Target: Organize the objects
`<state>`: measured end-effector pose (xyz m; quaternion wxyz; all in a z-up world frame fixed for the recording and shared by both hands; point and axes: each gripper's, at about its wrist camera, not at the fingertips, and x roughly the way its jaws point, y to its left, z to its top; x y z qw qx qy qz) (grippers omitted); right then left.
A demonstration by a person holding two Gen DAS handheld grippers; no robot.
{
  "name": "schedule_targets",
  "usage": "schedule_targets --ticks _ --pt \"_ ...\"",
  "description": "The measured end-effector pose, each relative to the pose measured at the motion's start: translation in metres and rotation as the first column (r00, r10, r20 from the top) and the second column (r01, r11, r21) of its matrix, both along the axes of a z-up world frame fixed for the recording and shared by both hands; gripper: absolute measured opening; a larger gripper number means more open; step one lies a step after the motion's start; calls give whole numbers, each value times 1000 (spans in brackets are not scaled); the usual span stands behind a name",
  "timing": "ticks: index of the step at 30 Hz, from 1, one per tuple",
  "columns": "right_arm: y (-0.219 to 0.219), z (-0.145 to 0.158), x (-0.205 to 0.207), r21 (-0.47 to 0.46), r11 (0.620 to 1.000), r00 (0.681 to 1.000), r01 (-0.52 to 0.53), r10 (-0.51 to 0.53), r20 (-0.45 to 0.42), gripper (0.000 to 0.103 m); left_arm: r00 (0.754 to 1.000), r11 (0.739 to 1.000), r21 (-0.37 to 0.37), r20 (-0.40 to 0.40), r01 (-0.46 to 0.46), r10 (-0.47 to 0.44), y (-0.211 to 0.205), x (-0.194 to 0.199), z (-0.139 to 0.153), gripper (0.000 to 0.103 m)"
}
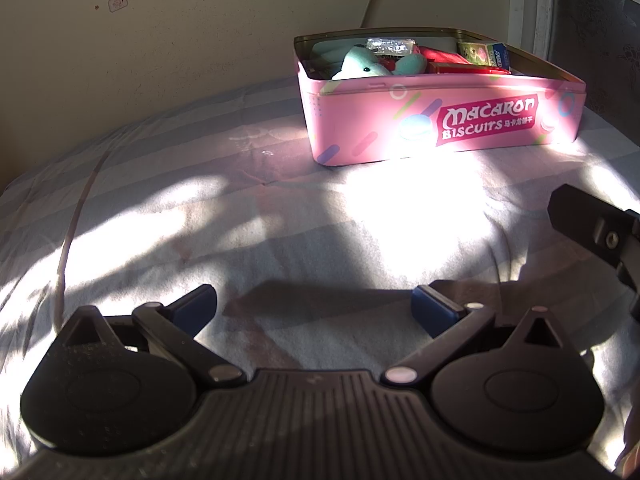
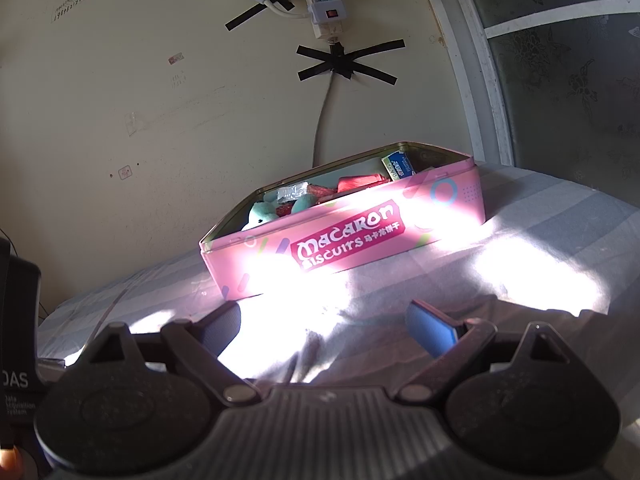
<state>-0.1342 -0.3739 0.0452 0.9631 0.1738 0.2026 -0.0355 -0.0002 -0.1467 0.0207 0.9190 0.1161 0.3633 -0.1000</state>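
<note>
A pink "Macaron Biscuits" tin [image 1: 440,120] stands open on the striped bed sheet [image 1: 240,208], also in the right wrist view [image 2: 344,236]. Inside lie a teal plush toy [image 1: 360,65], a silver foil packet [image 1: 390,45], red packets [image 1: 452,60] and a small green and blue box [image 1: 486,54]. My left gripper [image 1: 314,306] is open and empty, low over the sheet in front of the tin. My right gripper [image 2: 324,326] is open and empty, also in front of the tin; part of it shows at the right edge of the left wrist view [image 1: 596,232].
A cream wall [image 2: 160,100] rises just behind the bed, with a power strip [image 2: 324,4] and cable taped to it. A window frame [image 2: 476,80] stands at the right. Bright sunlight washes out the sheet in front of the tin.
</note>
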Motion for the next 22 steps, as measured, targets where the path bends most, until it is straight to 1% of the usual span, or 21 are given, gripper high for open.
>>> schedule_targets --ticks 22 --pt "0 -1 1 0 1000 1000 -2 2 -4 93 1000 1000 -10 -4 9 -9 0 0 0 103"
